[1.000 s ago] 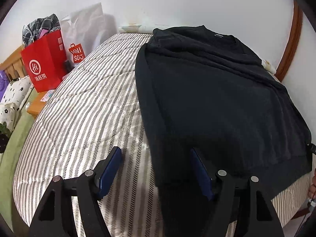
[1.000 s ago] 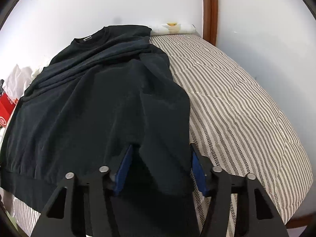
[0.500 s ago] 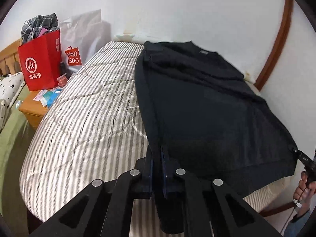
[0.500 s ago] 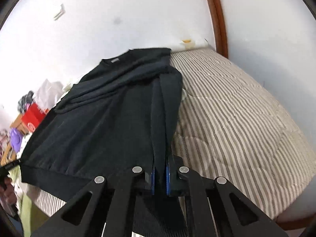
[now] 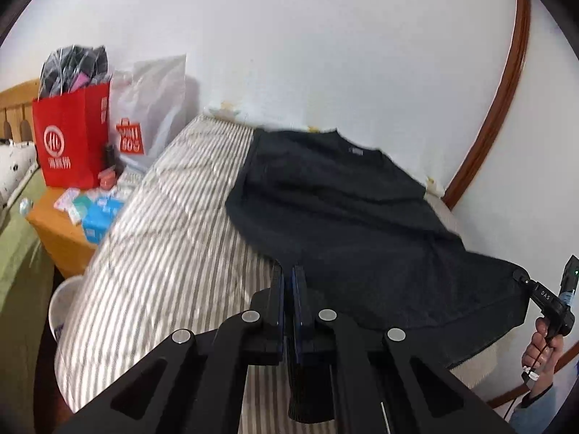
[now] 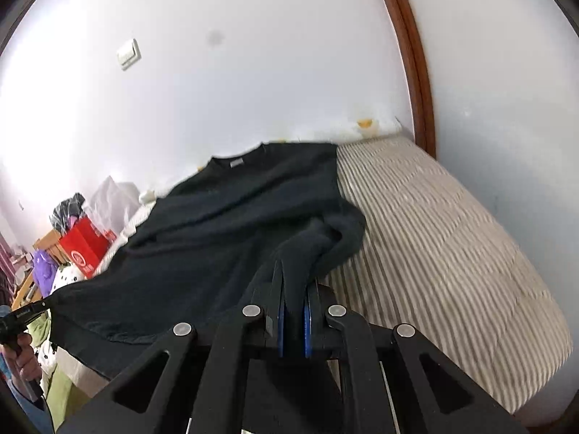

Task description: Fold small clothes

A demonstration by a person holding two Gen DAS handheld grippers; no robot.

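A black sweatshirt (image 5: 347,217) lies spread on a striped bed, its collar toward the wall. My left gripper (image 5: 287,278) is shut on the hem's left corner, and cloth hangs down between its blue pads. In the right wrist view the sweatshirt (image 6: 217,238) stretches away to the left, and my right gripper (image 6: 294,289) is shut on the bunched right corner of the hem. Both corners are lifted off the mattress. The right gripper (image 5: 521,276) also shows at the far right of the left wrist view, and the left gripper (image 6: 47,303) at the far left of the right wrist view.
The striped mattress (image 5: 163,246) runs to a white wall. On its left, a wooden bedside table (image 5: 54,224) carries a red paper bag (image 5: 70,144), a white bag (image 5: 144,108) and small packets. A brown wooden frame (image 6: 412,58) stands at the right corner. A person's hand (image 5: 542,347) holds the right gripper.
Both grippers, open around the hem corners a second ago, have shut on the cloth. Both have risen and tilted up, lifting the hem and pulling the sweatshirt taut.
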